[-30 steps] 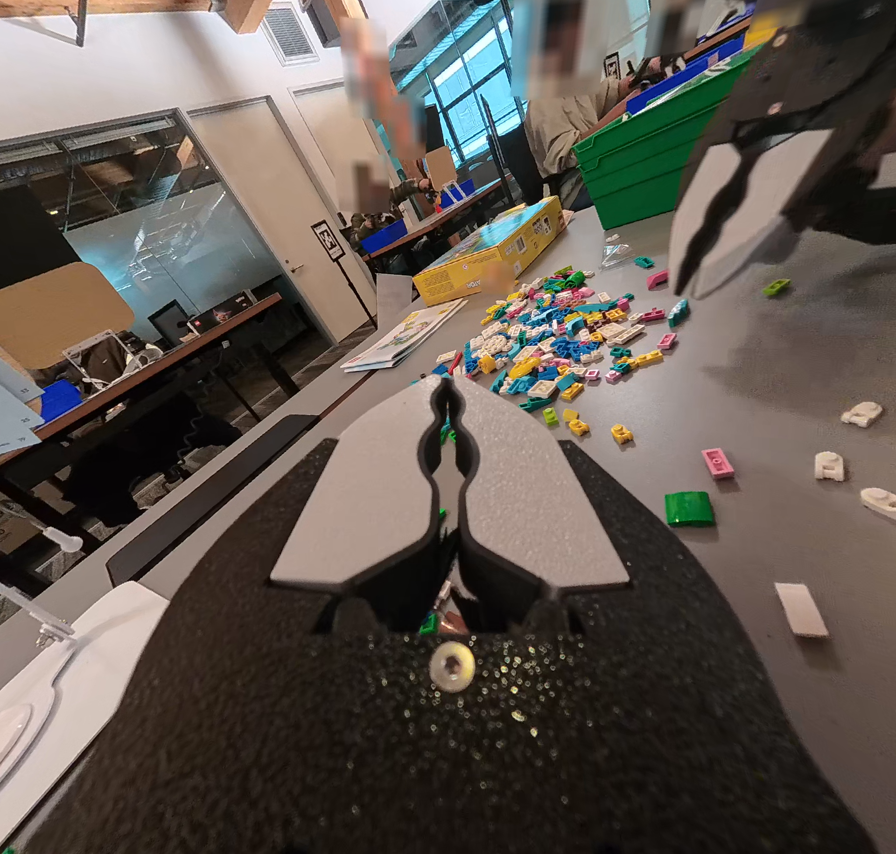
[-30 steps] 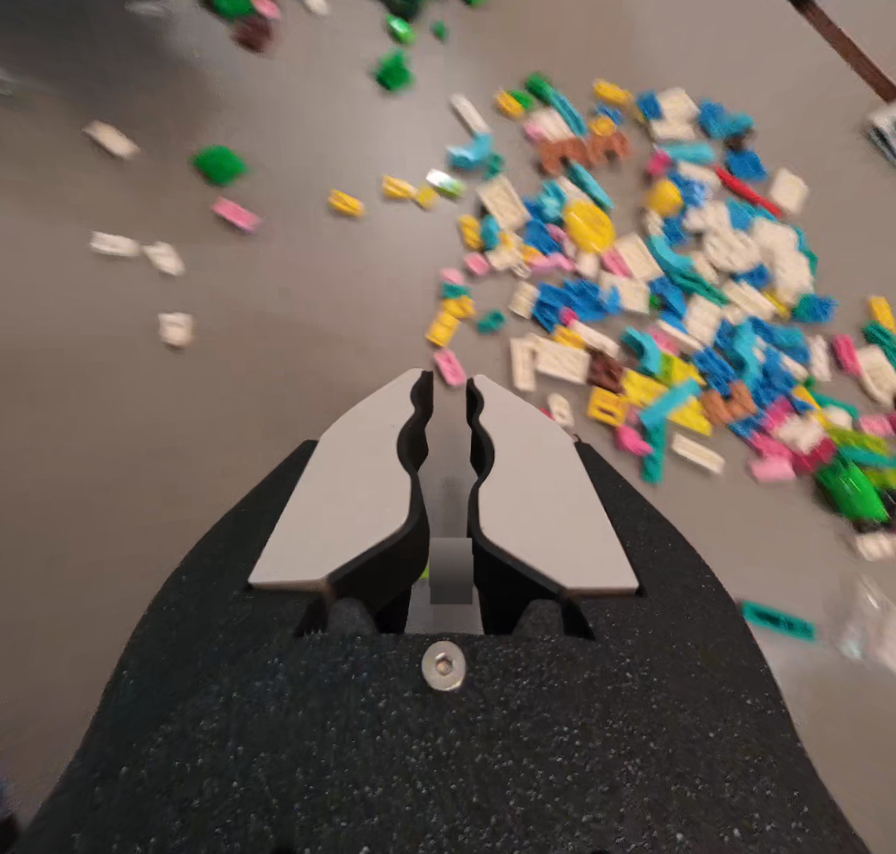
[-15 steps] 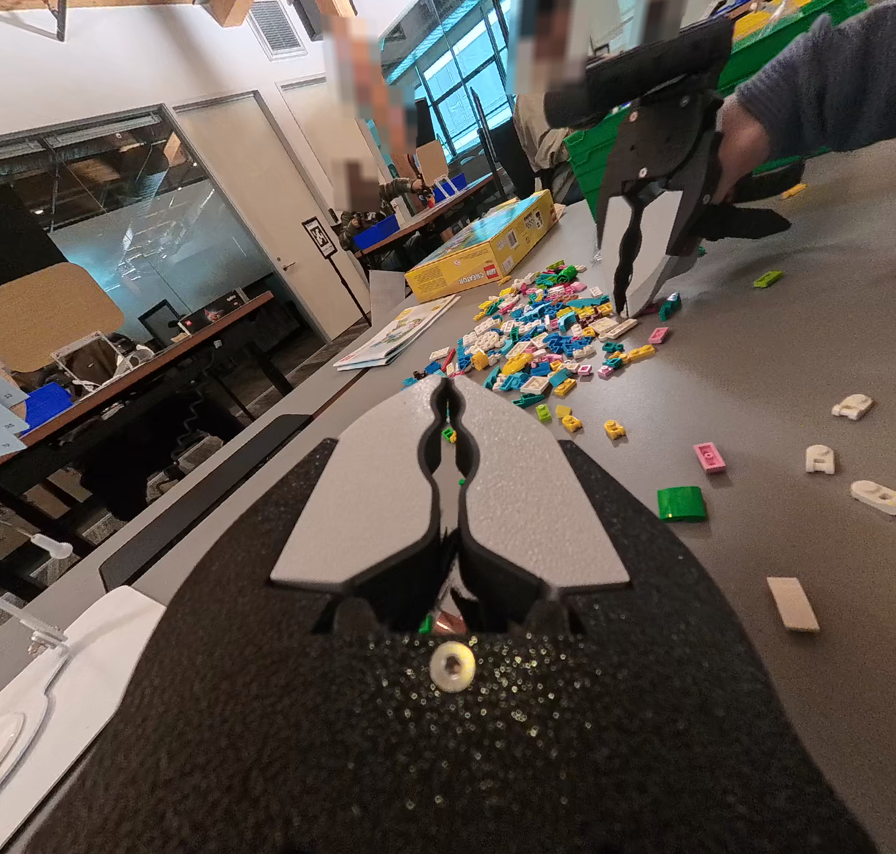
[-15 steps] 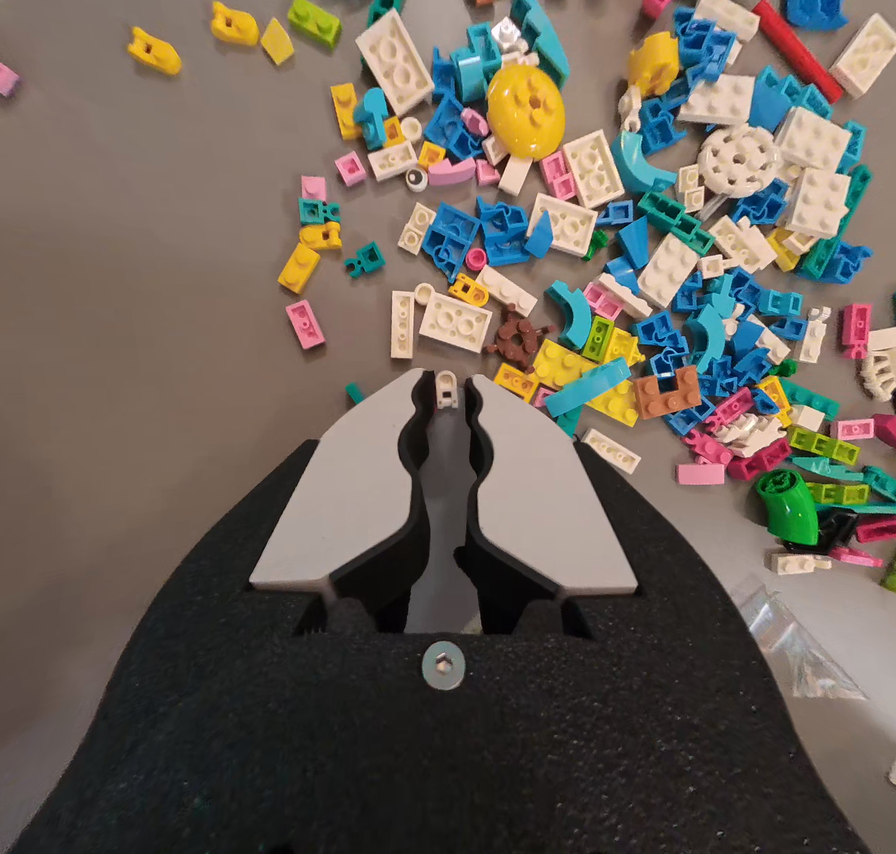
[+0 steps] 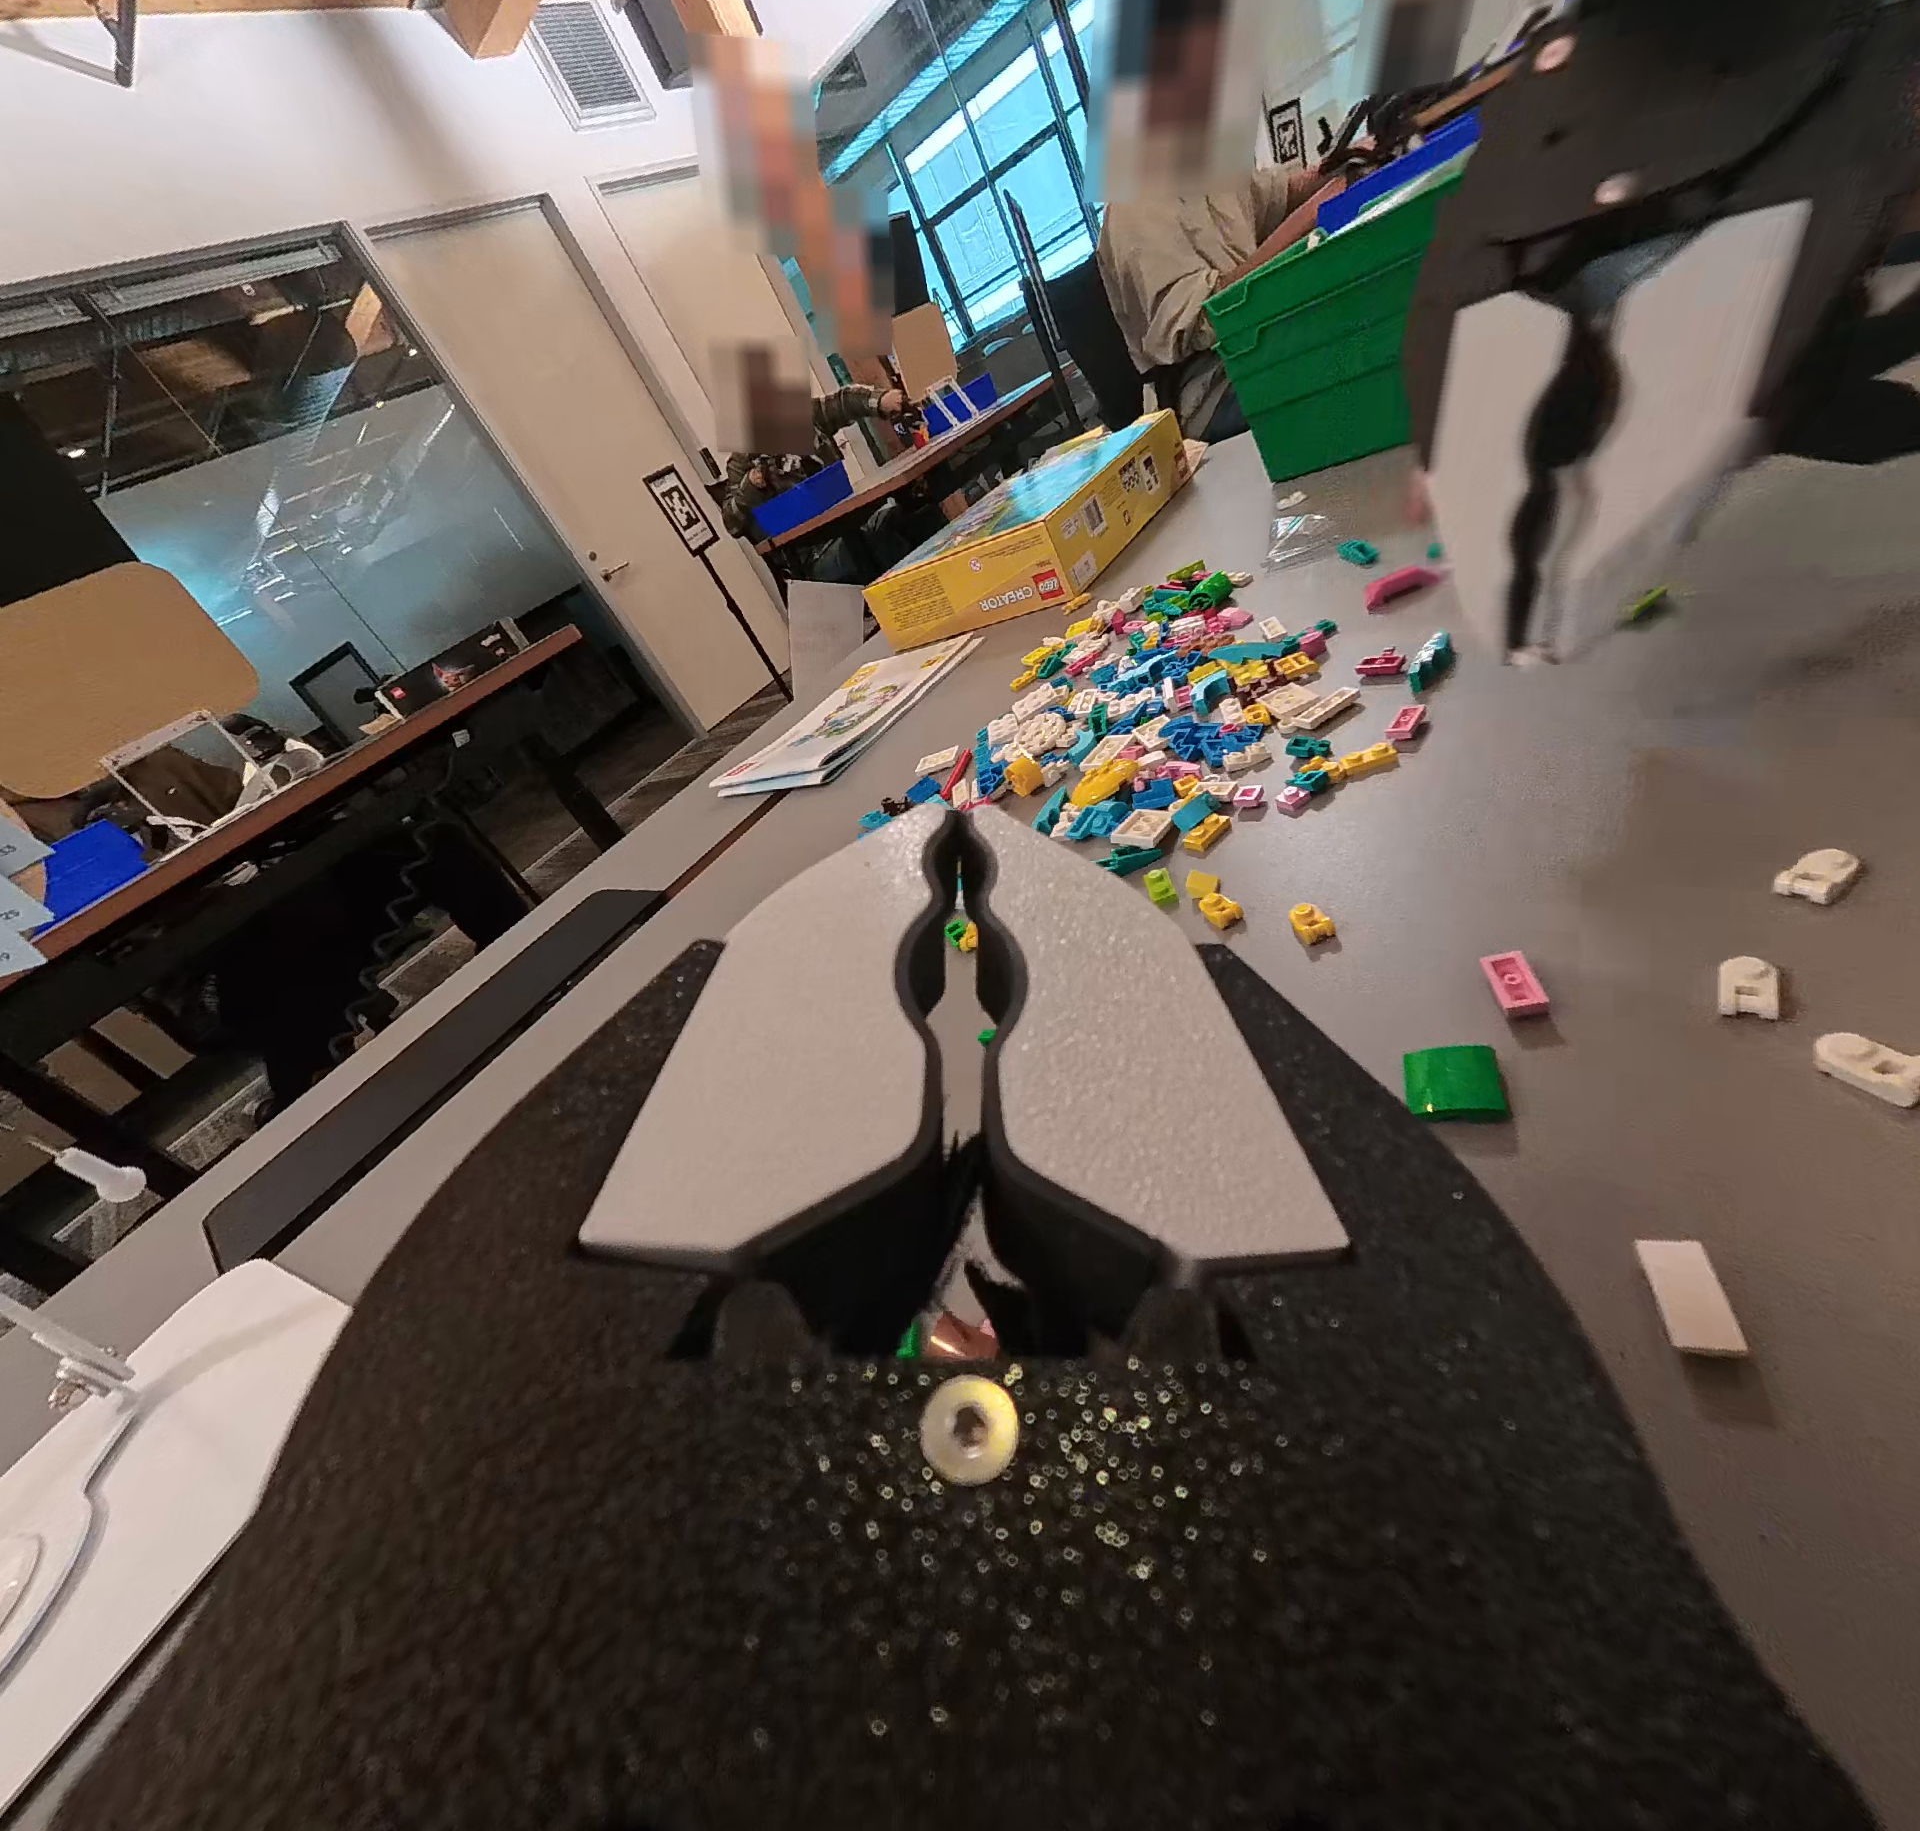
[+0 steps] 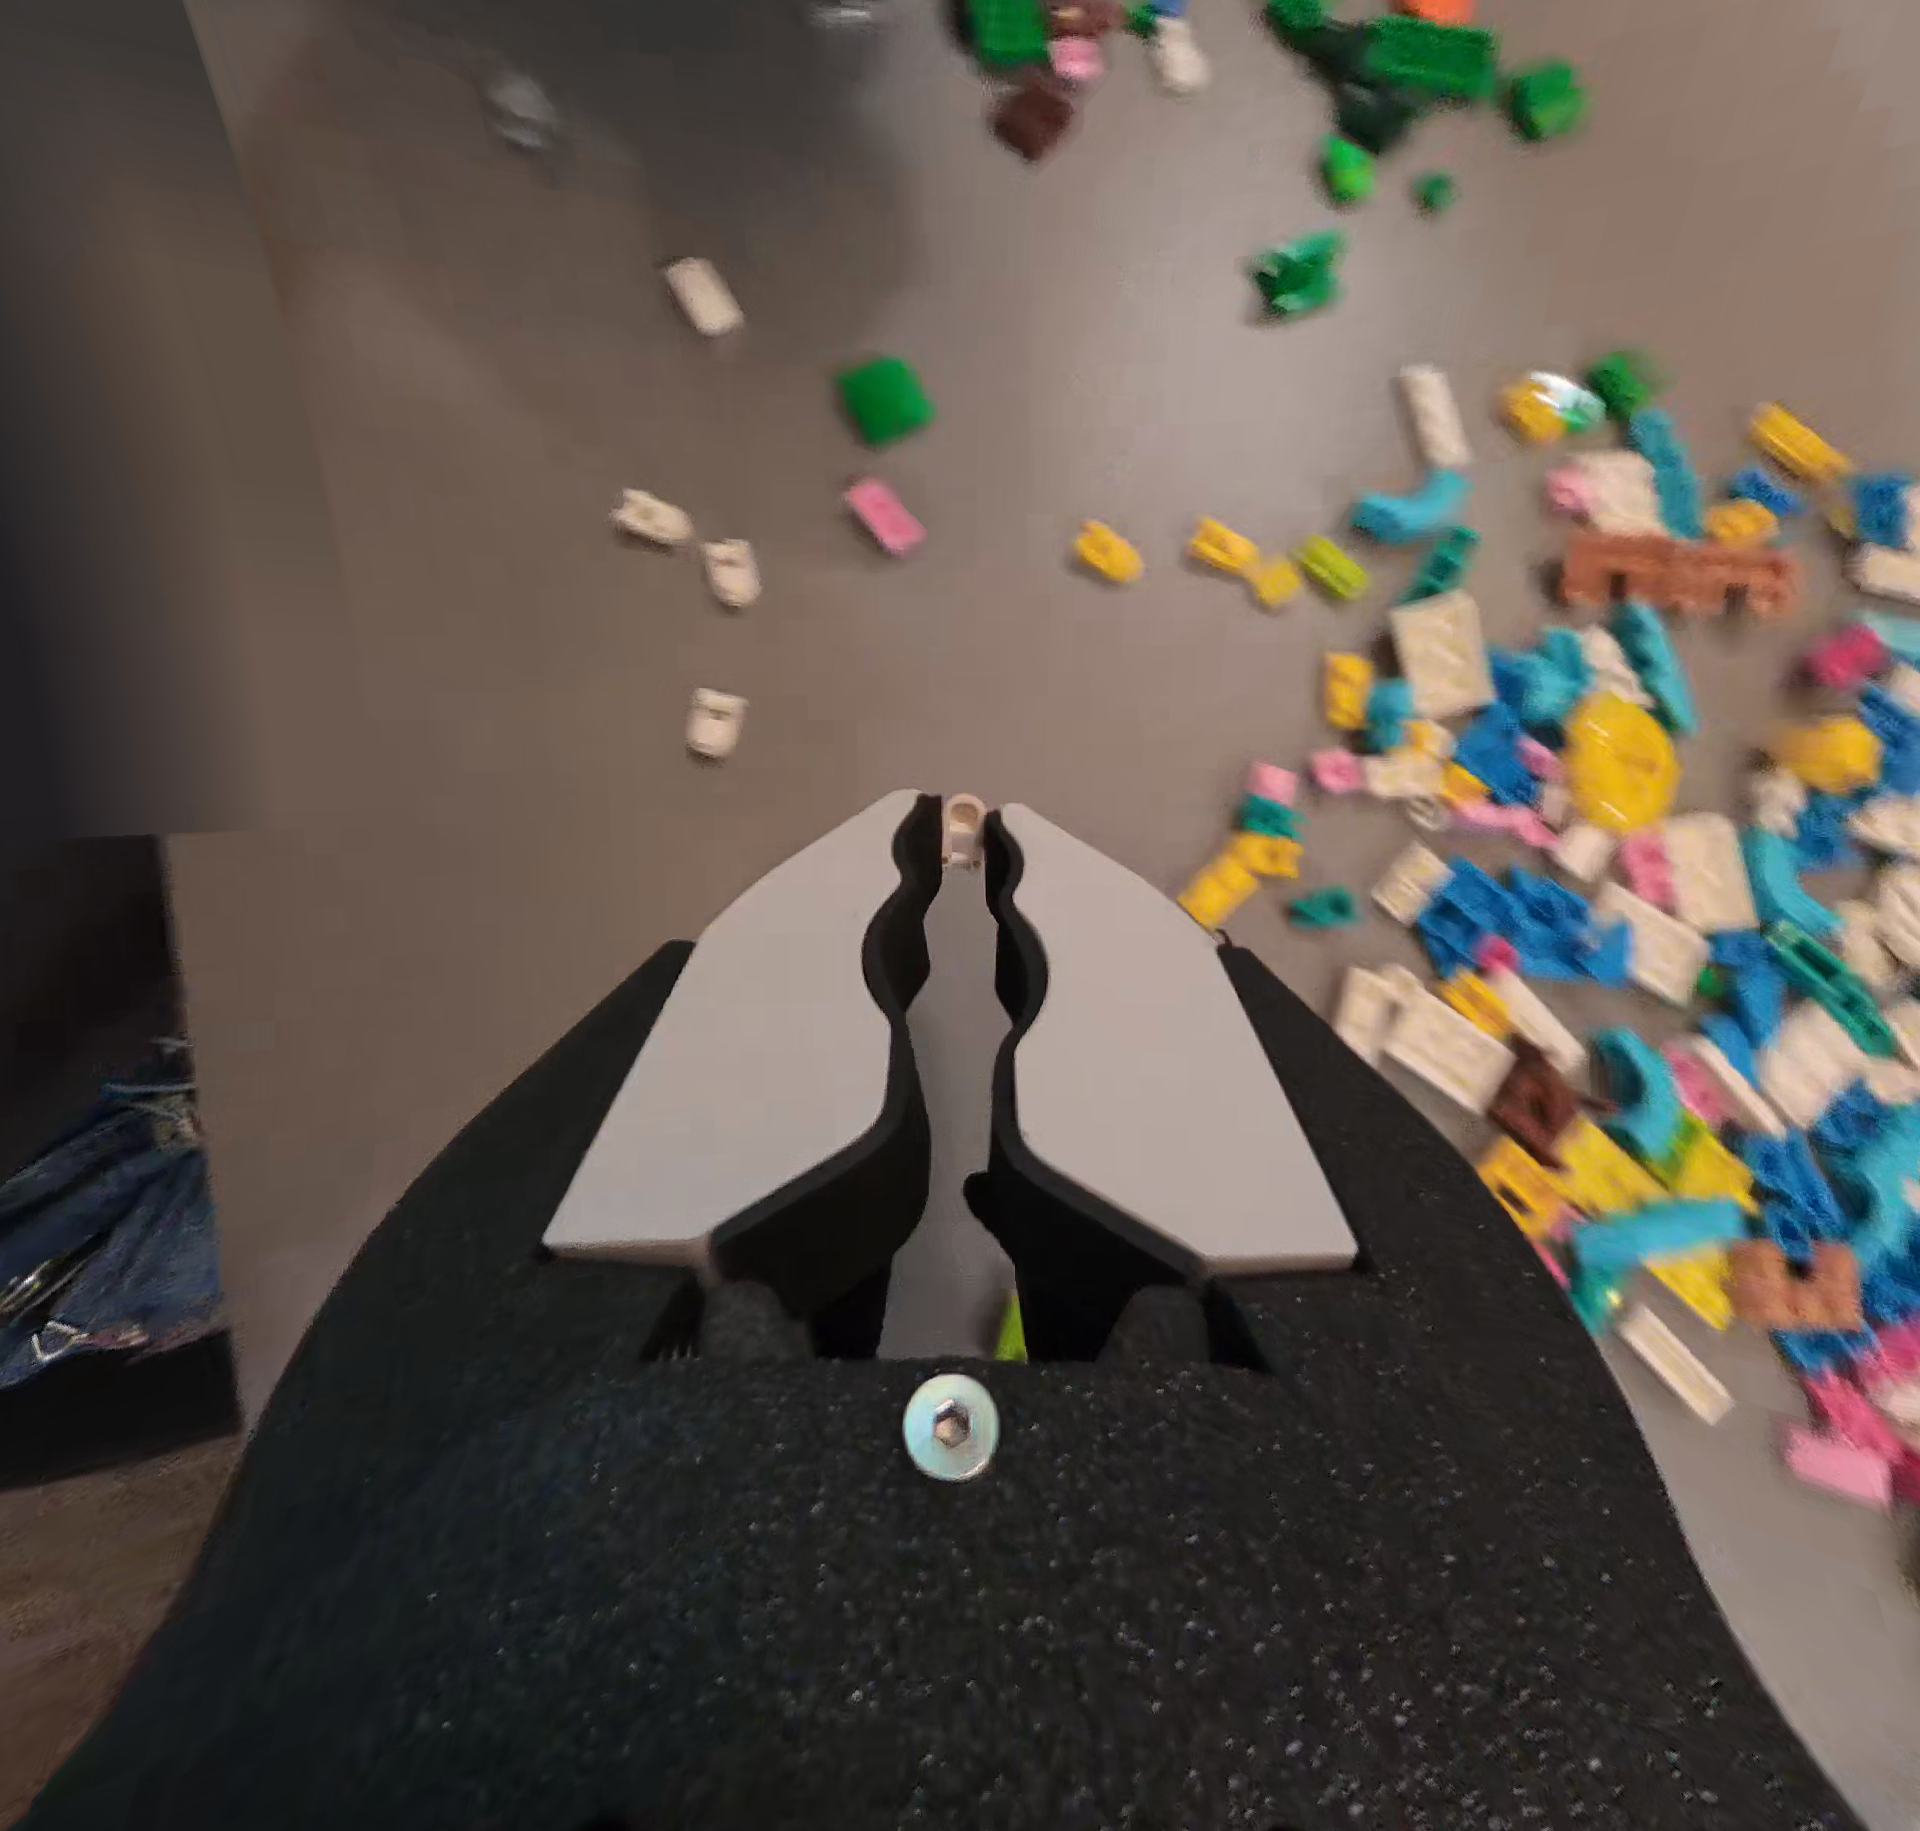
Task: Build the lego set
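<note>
Pinching a small white lego piece (image 6: 962, 829) at their very tips, the fingers of the right gripper (image 6: 961, 817) hang above the grey counter (image 6: 416, 534); only the right wrist view shows that piece clearly. From the left wrist view the same gripper (image 5: 1538, 638) appears blurred near the counter's far right, a pale speck at its tips. The left gripper (image 5: 962, 825) is clenched with its tips together and nothing visible between them at the tip, low over the counter's near edge. The main pile of loose bricks (image 5: 1153, 732) lies toward the far side in the left wrist view and along the right edge, motion-blurred, in the right wrist view. Only the left wrist view takes in the yellow box (image 5: 1029, 545), the instruction booklet (image 5: 842, 721) beside the pile, and the green bins (image 5: 1320, 368) at the far corner. A green curved brick (image 5: 1452, 1081), a pink plate (image 5: 1515, 983) and 3 white pieces (image 5: 1745, 986) lie apart from the pile. Only the right wrist view shows a second cluster of green bricks (image 6: 1392, 56) at the top
</note>
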Tool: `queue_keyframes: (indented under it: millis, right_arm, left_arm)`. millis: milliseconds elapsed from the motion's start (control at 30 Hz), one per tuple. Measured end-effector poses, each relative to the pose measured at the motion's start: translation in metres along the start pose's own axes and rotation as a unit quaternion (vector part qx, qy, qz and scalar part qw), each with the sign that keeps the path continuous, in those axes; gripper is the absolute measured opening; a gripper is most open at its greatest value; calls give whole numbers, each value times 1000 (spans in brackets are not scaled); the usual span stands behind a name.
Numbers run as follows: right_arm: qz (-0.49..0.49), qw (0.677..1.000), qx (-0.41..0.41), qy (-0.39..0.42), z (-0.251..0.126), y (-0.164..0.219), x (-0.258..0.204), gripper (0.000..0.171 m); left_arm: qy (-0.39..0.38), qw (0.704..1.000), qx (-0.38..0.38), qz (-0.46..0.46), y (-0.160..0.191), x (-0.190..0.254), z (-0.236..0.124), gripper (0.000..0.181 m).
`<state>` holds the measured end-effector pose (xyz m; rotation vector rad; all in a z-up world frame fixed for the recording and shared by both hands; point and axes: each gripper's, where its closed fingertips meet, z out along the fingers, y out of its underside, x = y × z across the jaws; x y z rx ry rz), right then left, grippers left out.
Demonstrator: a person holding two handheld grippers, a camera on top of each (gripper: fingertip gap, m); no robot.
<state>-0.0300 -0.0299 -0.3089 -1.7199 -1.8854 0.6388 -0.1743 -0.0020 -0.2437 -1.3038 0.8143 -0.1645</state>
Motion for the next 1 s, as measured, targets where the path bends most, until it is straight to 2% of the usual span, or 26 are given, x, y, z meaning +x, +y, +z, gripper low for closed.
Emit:
queue_keyframes:
  millis: [133, 300, 433, 467, 600, 700, 767, 867, 933, 1000]
  right_arm:
    - [-36, 999, 0, -14, 21, -9, -38, 7]
    - [-31, 999, -18, 0, 35, -1, -45, 9]
    - [3, 999, 19, 34, 28, -8, -42, 37]
    - [10, 998, 33, 58, 24, -11, -38, 41]
    - [65, 974, 71, 204, -8, -20, -9, 56]
    - [93, 947, 106, 288, -43, -36, 5, 75]
    - [106, 933, 161, 304, -68, -58, 5, 80]
    - [128, 915, 245, 295, -100, -98, -2, 96]
    - [115, 908, 254, 313, -111, -117, -5, 108]
    - [92, 902, 250, 340, -117, -134, -7, 115]
  left_arm:
    - [1, 1000, 0, 1, 0, 1, 0, 0]
    - [-1, 1000, 1, 0, -1, 0, -1, 0]
    - [13, 1000, -3, -17, -3, 6, 0, 0]
    - [16, 999, -12, -30, -3, 7, 1, 5]
    - [29, 990, -68, -120, -7, 17, 15, 45]
    - [-16, 989, -109, -96, -15, 13, 30, 52]
    - [-54, 982, -172, -61, -11, 7, 43, 73]
    - [-84, 961, -259, -38, -1, 2, 60, 119]
    - [-101, 951, -292, -24, 2, 0, 68, 132]
    - [-114, 942, -316, -12, 4, -2, 76, 135]
